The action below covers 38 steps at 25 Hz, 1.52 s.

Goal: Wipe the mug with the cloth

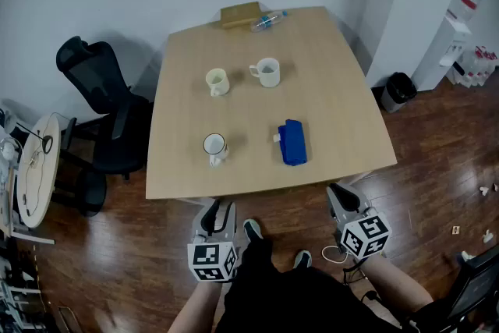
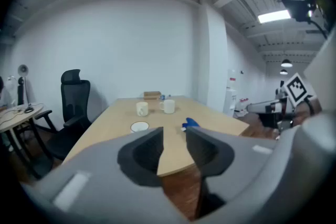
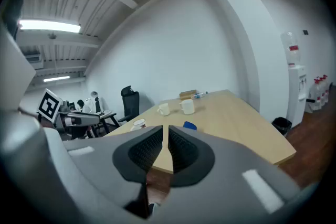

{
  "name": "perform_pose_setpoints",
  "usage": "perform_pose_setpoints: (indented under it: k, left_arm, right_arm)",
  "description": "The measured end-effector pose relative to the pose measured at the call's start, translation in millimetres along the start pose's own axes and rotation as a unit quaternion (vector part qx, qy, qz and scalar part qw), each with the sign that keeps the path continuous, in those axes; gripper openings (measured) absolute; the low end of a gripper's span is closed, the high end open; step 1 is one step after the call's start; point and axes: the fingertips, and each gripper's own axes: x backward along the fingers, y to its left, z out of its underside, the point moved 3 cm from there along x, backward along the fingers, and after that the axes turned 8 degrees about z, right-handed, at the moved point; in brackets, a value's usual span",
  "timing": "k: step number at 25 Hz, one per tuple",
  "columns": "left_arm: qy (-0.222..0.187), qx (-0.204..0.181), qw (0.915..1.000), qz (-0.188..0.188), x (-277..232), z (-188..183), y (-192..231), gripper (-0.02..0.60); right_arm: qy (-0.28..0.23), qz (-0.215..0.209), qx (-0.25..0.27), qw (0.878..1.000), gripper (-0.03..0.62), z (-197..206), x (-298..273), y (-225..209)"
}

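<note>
Left tool (image 1: 217, 208) parted, right tool (image 1: 340, 196) closed, both empty
Person (image 1: 296, 300) cut off below; mug (image 1: 215, 146) near surface's (image 1: 335, 90) front edge, contents unclear.

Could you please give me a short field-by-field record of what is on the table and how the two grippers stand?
table: light wood table, holding three mugs and one cloth
mugs: near mug at front left; cream mug and white mug further back, side by side
cloth: blue cloth, folded, right of the near mug, apart from it
far edge: cardboard box, plastic bottle
left gripper: short of the table, jaws apart, empty
right gripper: short of the table, jaws together, empty
progress: cloth not yet picked up
</note>
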Motion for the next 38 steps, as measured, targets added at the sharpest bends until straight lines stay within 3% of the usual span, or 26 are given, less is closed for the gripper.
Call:
perform_pose_setpoints:
  k: [3,6,10,16,18,21,24,30,32,34,38]
  left_arm:
    - [0.018,0.011,0.9996,-0.019,-36,13,50,0.139]
    - [0.045,0.013,0.9984,-0.032,-72,27,101,0.107]
    - [0.101,0.015,0.9947,-0.008,-110,54,146,0.118]
    - [0.133,0.006,0.9892,0.061,-142,67,159,0.161]
    - [0.139,-0.001,0.9876,0.073,-148,72,165,0.161]
    - [0.149,0.017,0.9842,0.094,-150,73,162,0.163]
    - [0.158,0.019,0.9822,0.1,-151,76,162,0.162]
    - [0.173,0.022,0.9815,0.079,-157,78,161,0.161]
    - [0.179,0.003,0.982,0.059,-159,82,164,0.158]
    - [0.181,-0.013,0.9824,0.042,-163,83,162,0.155]
    - [0.178,-0.04,0.9832,0.008,-175,81,157,0.147]
  right_arm:
    - [0.035,0.012,-0.025,0.999,0.068,11,-35,-15]
    - [0.094,0.012,-0.051,0.994,0.095,26,-81,-20]
    - [0.169,0.034,-0.076,0.982,0.145,39,-145,-32]
    - [0.25,0.072,-0.117,0.959,0.244,49,-217,-64]
    - [0.278,0.077,-0.112,0.951,0.262,54,-235,-70]
    - [0.329,0.073,-0.097,0.937,0.273,69,-255,-70]
    - [0.376,0.064,-0.074,0.921,0.292,88,-268,-61]
    - [0.423,0.038,-0.017,0.905,0.295,108,-287,-18]
    - [0.418,0.027,-0.023,0.908,0.191,110,-293,-7]
    - [0.399,0.012,-0.045,0.916,0.142,104,-297,-1]
    - [0.352,-0.041,-0.077,0.932,0.125,81,-294,5]
